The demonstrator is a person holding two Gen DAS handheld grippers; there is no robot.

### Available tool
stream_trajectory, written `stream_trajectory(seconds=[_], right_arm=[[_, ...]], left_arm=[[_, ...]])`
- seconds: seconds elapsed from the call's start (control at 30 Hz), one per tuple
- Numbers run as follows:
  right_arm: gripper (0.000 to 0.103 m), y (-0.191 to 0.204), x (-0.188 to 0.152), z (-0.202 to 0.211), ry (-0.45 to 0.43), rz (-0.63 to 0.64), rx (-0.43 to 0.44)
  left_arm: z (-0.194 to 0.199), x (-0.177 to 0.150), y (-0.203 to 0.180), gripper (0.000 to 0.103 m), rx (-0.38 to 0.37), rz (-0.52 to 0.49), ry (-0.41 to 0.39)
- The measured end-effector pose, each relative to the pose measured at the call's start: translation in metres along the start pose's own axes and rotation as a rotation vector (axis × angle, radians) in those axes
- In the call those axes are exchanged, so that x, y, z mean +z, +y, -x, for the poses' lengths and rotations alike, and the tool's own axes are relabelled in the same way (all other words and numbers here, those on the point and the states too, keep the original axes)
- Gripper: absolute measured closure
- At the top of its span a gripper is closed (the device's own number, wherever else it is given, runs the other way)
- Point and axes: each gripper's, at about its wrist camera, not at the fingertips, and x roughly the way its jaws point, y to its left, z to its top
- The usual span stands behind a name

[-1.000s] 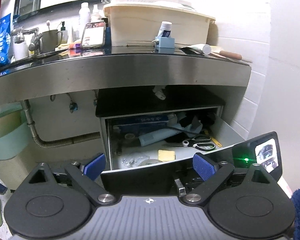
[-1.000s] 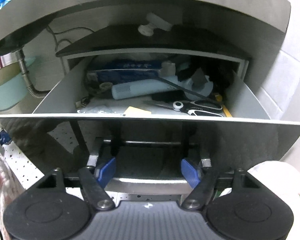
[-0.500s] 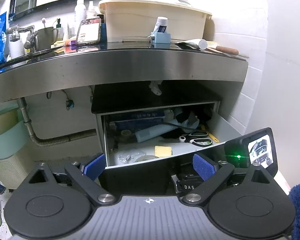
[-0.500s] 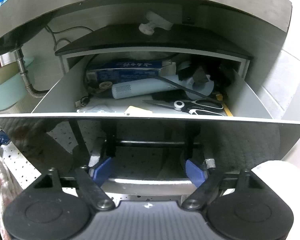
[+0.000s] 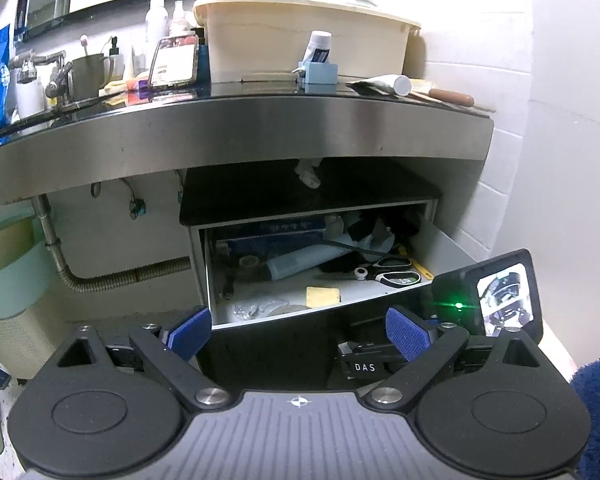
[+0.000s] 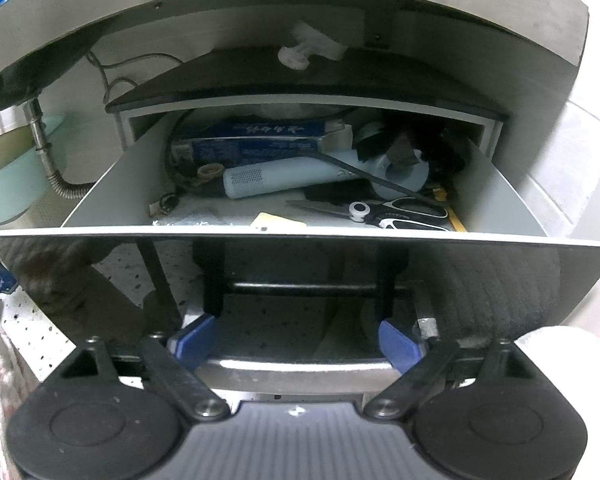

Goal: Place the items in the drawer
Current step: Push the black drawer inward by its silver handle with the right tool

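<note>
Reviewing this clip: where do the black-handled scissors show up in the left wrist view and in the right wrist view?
Left wrist: scissors lie at the right of the open drawer, near its front.
Right wrist: scissors lie right of centre, just behind the drawer's front edge.
Shared landmark: the pale blue cylinder lying behind and left of them.

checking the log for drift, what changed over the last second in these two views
The left gripper has backed away from the drawer, so more counter shows. The right gripper stayed at the drawer handle, fingers apart, while the drawer slid slightly further out. Nothing was grasped or released. Scissors and the pale blue device lie as before.
</note>
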Motion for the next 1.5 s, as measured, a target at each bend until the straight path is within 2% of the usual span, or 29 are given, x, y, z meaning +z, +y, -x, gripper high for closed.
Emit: stream_trajectory(seconds=[0.6, 1.5], right_arm=[[0.014, 0.001, 0.001, -0.007, -0.018, -0.002, -0.005], [0.014, 0.006, -0.006, 0.005, -0.028, 0.003, -0.009]], left_arm=[[-0.002, -0.002, 0.002, 0.008, -0.007, 0.011, 0.021], [-0.003, -0.001, 0.003, 0.008, -0.01, 0.013, 0.028]])
